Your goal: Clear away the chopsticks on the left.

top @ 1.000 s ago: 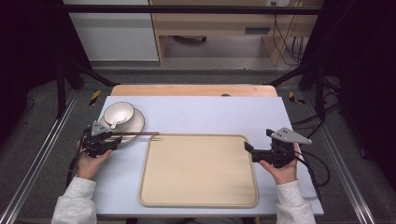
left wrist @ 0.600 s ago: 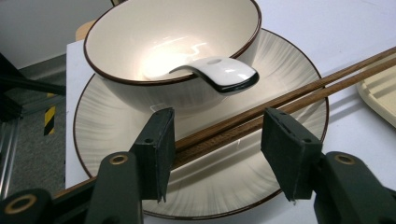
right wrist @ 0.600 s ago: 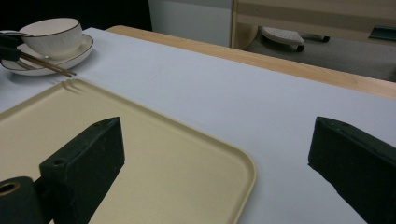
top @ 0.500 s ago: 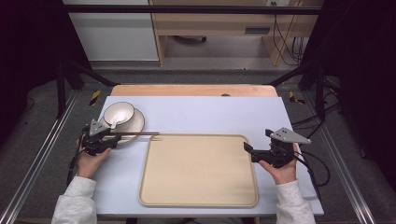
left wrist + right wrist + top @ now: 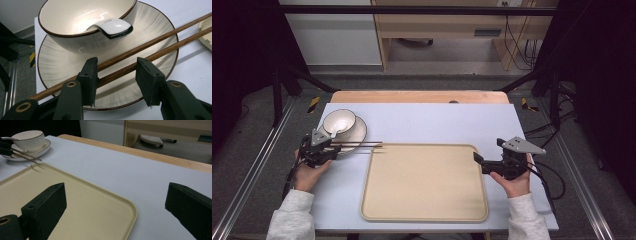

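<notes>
Chopsticks (image 5: 140, 51) lie between the left gripper's (image 5: 117, 80) jaws, which stand apart around them; whether the pads touch the wood I cannot tell. The sticks cross a plate (image 5: 62, 72) carrying a bowl (image 5: 82, 30) with a spoon (image 5: 112, 26), at the table's (image 5: 432, 122) far left. Right gripper (image 5: 115, 210) jaws gape wide, empty, over the near right edge of the beige tray (image 5: 82, 207).

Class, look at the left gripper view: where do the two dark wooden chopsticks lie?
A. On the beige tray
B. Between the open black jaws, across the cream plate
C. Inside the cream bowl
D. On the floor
B: the wooden chopsticks run between the left gripper's open jaws, over the cream plate.
</notes>
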`<action>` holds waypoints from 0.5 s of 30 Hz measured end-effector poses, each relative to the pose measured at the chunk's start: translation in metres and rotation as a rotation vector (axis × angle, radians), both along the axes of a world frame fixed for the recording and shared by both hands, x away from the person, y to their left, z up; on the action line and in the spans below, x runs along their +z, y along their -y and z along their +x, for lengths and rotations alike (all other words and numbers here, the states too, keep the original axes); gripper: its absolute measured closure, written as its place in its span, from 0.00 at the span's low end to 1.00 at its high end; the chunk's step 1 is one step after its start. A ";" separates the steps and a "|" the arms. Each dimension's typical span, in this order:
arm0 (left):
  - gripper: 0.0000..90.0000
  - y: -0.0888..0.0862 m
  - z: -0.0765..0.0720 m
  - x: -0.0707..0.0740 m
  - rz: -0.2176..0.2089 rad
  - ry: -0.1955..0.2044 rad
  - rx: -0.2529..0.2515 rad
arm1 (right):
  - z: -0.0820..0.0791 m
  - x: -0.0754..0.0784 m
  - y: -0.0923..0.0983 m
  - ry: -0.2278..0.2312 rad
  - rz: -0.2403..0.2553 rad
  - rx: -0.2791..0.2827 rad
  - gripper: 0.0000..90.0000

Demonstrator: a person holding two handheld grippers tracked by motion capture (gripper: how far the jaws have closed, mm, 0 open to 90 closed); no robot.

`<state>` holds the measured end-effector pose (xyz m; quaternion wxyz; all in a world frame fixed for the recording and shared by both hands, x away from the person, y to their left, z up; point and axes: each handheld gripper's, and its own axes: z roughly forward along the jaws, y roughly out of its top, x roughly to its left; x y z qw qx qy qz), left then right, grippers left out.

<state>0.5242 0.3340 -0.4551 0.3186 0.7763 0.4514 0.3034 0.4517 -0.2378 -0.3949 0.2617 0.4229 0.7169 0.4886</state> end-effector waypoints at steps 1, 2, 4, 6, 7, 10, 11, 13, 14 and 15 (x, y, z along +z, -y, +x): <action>0.60 0.001 -0.001 0.001 -0.001 -0.006 -0.003 | 0.000 0.000 0.000 0.003 0.001 -0.001 0.04; 0.61 0.001 -0.001 0.001 -0.004 -0.009 -0.007 | 0.000 0.001 0.001 0.004 0.001 0.000 0.04; 0.65 0.002 -0.002 0.001 -0.009 -0.018 -0.024 | -0.001 0.001 0.001 0.002 0.006 -0.004 0.04; 0.66 0.004 -0.003 0.002 0.001 -0.017 -0.028 | -0.001 0.001 0.002 0.007 0.004 -0.002 0.04; 0.67 0.004 -0.003 0.002 0.001 -0.017 -0.031 | -0.001 0.002 0.002 0.008 0.004 -0.002 0.04; 0.72 0.005 -0.004 0.003 0.000 -0.024 -0.042 | -0.001 0.002 0.002 0.008 0.006 -0.002 0.04; 0.72 0.006 -0.005 0.003 0.010 -0.024 -0.041 | -0.001 0.002 0.002 0.007 0.002 -0.003 0.04; 0.72 0.006 -0.005 0.004 0.018 -0.025 -0.042 | -0.001 0.002 0.002 0.007 0.003 -0.005 0.04; 0.74 0.007 -0.005 0.004 0.023 -0.022 -0.041 | -0.001 0.002 0.002 0.007 0.003 -0.004 0.04; 0.76 0.009 -0.006 0.005 0.040 -0.021 -0.043 | -0.001 0.002 0.002 0.008 0.006 -0.005 0.04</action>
